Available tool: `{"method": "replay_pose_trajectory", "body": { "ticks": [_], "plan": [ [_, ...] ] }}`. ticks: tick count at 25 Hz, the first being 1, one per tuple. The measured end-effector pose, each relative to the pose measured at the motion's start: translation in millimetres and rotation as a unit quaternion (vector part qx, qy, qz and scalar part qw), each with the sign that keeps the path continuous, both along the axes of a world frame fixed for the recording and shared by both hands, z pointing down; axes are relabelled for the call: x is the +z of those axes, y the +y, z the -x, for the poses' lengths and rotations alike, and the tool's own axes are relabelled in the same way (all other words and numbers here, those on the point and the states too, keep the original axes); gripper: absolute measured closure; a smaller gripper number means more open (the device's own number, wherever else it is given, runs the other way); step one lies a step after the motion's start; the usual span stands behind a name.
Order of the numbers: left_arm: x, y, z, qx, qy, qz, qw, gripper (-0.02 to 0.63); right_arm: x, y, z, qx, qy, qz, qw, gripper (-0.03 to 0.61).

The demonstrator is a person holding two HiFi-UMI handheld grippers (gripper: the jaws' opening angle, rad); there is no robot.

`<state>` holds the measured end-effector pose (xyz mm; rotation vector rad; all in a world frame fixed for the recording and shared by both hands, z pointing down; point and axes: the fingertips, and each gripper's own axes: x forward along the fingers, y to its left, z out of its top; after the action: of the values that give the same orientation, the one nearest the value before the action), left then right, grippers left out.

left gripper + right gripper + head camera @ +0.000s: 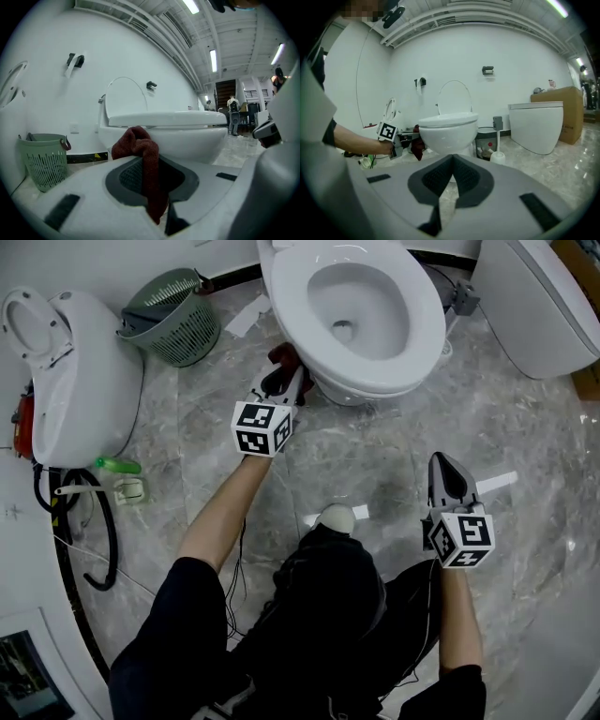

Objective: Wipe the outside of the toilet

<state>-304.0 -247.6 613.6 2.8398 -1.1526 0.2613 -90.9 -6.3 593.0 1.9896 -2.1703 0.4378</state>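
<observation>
Marble floor (375,460) opens wide before the toilet rim (427,329).

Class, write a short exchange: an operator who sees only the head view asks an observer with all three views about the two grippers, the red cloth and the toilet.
Operator: Is the left gripper really clamping the cloth?
Observer: Yes; its own view shows it shut on the cloth, which hangs down between the jaws.
Operator: And the right gripper?
Observer: Its jaws meet with nothing between them.
Operator: What's at the back of the toilet?
Observer: The right gripper view shows its lid raised upright.
</observation>
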Motion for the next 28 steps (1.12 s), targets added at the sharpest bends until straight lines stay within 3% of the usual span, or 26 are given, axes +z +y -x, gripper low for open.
{"method": "replay_pose_trajectory", "body": {
  "ticks": [6, 11, 17, 22, 28],
  "plan": [
    [-6, 48, -19, -0.017, 0.031, 0.018, 0.9992, 0.551, -14, 5, -12, 0.011, -0.005, -0.017, 1.0, 0.574],
    [-10, 80, -41, -0.019, 0.011, 0.015, 0.9997, 0.551, -27, 22, -35, 0.026, -0.003, -0.026, 0.999, 0.574],
    [-18, 126, -93, 0.044, -0.035, 0.015, 0.9983, 0.552, -53, 54, -61, 0.046, 0.007, -0.042, 0.998, 0.574],
    [-22, 142, -122, 0.065, -0.034, 0.019, 0.9971, 0.552, -65, 77, -96, 0.064, 0.025, -0.048, 0.996, 0.574],
    [-25, 145, -136, 0.021, -0.025, 0.014, 0.9994, 0.552, -59, 80, -168, 0.064, 0.019, -0.046, 0.997, 0.574]
  ]
}}
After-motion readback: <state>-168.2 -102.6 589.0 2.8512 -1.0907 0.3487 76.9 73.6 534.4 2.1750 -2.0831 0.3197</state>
